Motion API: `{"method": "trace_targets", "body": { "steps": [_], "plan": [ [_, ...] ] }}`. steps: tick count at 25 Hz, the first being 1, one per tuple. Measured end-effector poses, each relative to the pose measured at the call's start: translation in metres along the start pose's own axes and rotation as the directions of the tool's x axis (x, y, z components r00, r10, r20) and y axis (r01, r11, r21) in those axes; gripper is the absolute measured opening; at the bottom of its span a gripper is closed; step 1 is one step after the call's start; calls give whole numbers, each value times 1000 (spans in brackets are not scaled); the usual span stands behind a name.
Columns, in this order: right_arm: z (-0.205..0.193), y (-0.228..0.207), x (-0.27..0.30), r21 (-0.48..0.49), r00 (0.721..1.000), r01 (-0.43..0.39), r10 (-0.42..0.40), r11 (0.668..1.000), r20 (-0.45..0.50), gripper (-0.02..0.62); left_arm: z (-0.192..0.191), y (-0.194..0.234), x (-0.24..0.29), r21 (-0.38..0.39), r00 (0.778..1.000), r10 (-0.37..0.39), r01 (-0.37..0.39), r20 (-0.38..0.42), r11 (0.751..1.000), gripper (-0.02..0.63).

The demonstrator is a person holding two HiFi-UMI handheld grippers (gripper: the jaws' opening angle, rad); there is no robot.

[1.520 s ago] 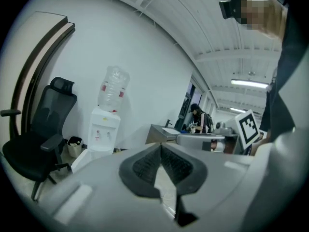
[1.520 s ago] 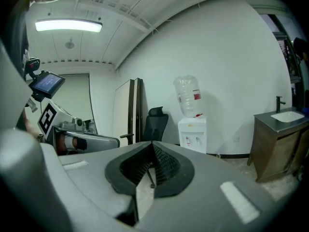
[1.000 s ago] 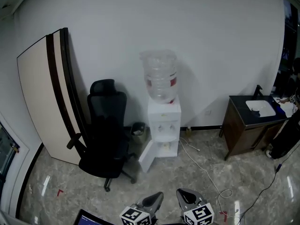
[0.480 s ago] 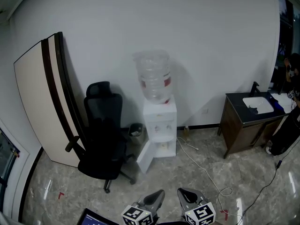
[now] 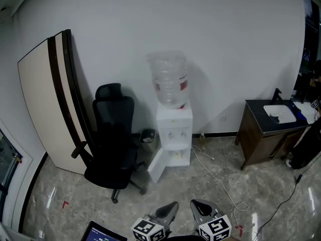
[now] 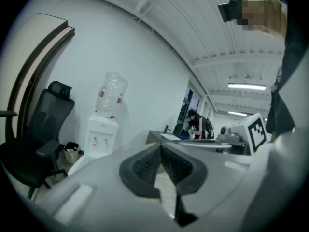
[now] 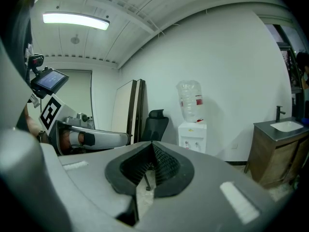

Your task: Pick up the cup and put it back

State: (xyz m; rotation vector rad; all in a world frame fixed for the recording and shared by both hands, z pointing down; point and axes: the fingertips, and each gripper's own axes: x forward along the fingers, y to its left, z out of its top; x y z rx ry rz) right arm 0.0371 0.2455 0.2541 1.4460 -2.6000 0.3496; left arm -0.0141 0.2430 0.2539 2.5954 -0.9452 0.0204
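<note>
Since a second ago, hardly anything changed: a slight swing of the head view to the left and back, with the left gripper (image 5: 169,210) and right gripper (image 5: 198,208) parked as before, side by side low over the floor (image 5: 210,185). Both pressed together, pinching nothing. No cup in any view, so no telling where it sits: possibly behind the open lower door (image 5: 156,167) of the water dispenser (image 5: 174,134) at the floor's far edge against the wall, possibly off frame. Likely trouble from here: arriving with jaws unspread and nudging the cup over rather than taking it, or snagging the loose cable (image 5: 220,185) trailing across the floor towards the sink cabinet (image 5: 266,134). Cut off at the bottom edge: hands, arms and most of a dark screen (image 5: 100,232). Too small to make out: the dispenser's shelf contents.
</note>
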Motion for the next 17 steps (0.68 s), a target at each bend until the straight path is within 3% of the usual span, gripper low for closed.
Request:
{"method": "trace_targets", "body": {
  "steps": [17],
  "plan": [
    [0, 9, 2, -10, 1000, -17, 17, 1000, -3, 6, 1, 1, -8, -1, 1000, 9, -9, -3, 1000, 5]
  ]
}}
